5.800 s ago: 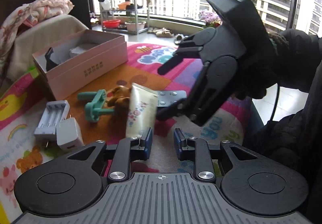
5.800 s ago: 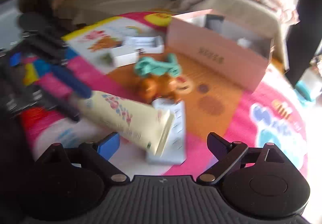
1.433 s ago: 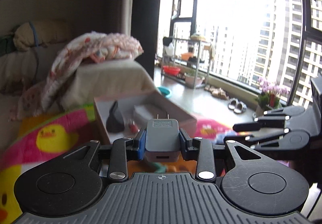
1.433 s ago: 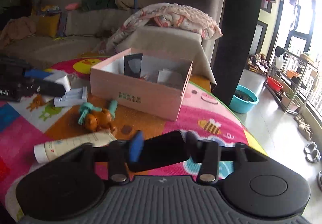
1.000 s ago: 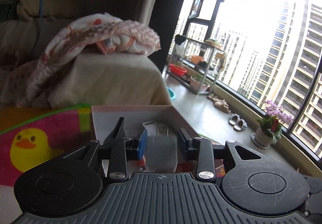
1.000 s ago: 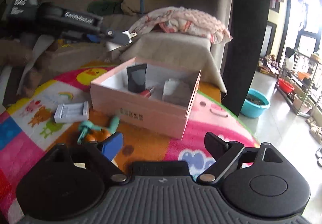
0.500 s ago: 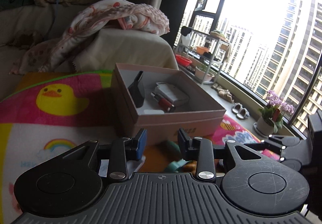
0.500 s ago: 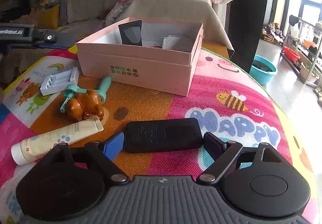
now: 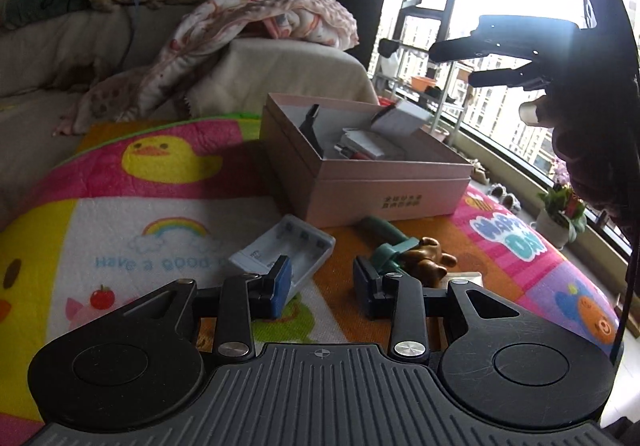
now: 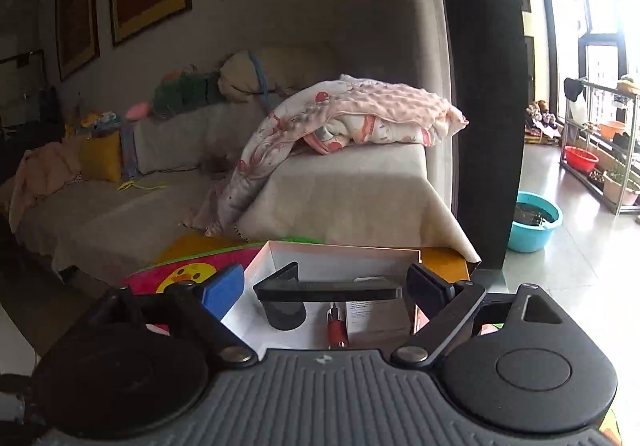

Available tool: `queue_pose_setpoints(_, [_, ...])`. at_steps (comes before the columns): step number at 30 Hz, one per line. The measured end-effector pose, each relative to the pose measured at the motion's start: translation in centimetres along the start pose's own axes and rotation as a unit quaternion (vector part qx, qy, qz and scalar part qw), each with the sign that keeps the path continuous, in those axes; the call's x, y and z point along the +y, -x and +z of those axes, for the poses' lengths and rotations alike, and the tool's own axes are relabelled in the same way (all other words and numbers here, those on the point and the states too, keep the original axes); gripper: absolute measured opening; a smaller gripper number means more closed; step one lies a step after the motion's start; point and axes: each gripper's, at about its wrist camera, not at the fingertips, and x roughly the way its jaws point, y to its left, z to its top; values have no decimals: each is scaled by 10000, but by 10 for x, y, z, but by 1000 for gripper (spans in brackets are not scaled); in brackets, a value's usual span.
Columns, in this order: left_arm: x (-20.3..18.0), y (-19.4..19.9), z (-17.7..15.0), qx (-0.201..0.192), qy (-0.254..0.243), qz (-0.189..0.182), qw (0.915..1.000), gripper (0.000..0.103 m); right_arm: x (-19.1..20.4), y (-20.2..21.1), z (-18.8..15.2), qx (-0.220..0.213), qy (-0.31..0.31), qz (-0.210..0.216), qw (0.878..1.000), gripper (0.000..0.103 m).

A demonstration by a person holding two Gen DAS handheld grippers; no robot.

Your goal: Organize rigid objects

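Against the bright window, the left wrist view shows the right gripper (image 9: 452, 61) only as a dark outline, so what it carries cannot be made out there. The hand (image 9: 560, 125) holding it is mostly in shadow. A pale thing (image 9: 464, 278) behind the left gripper's right finger is nearly all hidden. In the right wrist view the gripper's body cuts off the near half of the box (image 10: 340, 246), and the mat (image 10: 188, 274) shows only as a corner.

The left gripper (image 9: 320, 278) hangs low over the mat, its fingers a modest gap apart with nothing between them. Its left pad (image 9: 282, 282) overlaps the near end of a white battery case (image 9: 288, 250) in the picture; whether they touch I cannot tell.

The right gripper's fingers are spread wide and have just eased a little wider. They are clamped on the ends of a black slab (image 10: 332, 290), carried flat above the open box.

Only the left view shows the battery case, a teal tool (image 9: 384, 236) and a brown bear (image 9: 428, 258) lying on the mat just in front of the box. Only the right view shows the slab, with a red pen (image 10: 336, 330) and a dark rounded thing (image 10: 286, 316) in the box beneath it.
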Motion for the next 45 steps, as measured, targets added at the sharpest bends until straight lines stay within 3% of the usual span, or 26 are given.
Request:
queue_pose_setpoints(3, [1,-1,-3,-13,-144,177,9997,37,8,2,-26,209,166,176,9995,89])
queue_pose_setpoints(6, [5,-2,-4,-40,48,56,10000,37,16,12,-71,563,421,261,9972,89])
queue_pose_setpoints(10, [2,-11,-3,-18,158,84,9998,37,45,27,-130,1243,969,786,9844,89])
queue_pose_setpoints(12, [0,-14,-2,13,236,112,9997,37,67,37,-150,1229,1411,882,9784,89])
queue_pose_setpoints(15, [-5,-13,1,-4,177,133,9998,37,97,53,-169,854,2058,971,9700,89])
queue_pose_setpoints(18, [-7,-8,3,-68,103,118,9999,37,106,57,-170,652,2311,958,9660,89])
queue_pose_setpoints(23, [-7,-4,4,-110,97,53,9999,37,89,46,-167,956,2174,754,9685,89])
queue_pose_setpoints(30, [-20,-15,1,48,-127,-237,9996,37,51,44,-176,796,2361,-541,9669,89])
queue_pose_setpoints(37, [-44,-51,16,273,-749,-406,9960,37,19,38,-170,927,1621,-429,9815,89])
queue_pose_setpoints(43, [-51,-81,24,426,-837,-344,9950,38,14,38,-172,942,1487,-394,9836,91])
queue_pose_setpoints(45, [-50,-84,24,430,-740,-473,9952,38,13,39,-171,968,1406,-368,9846,92])
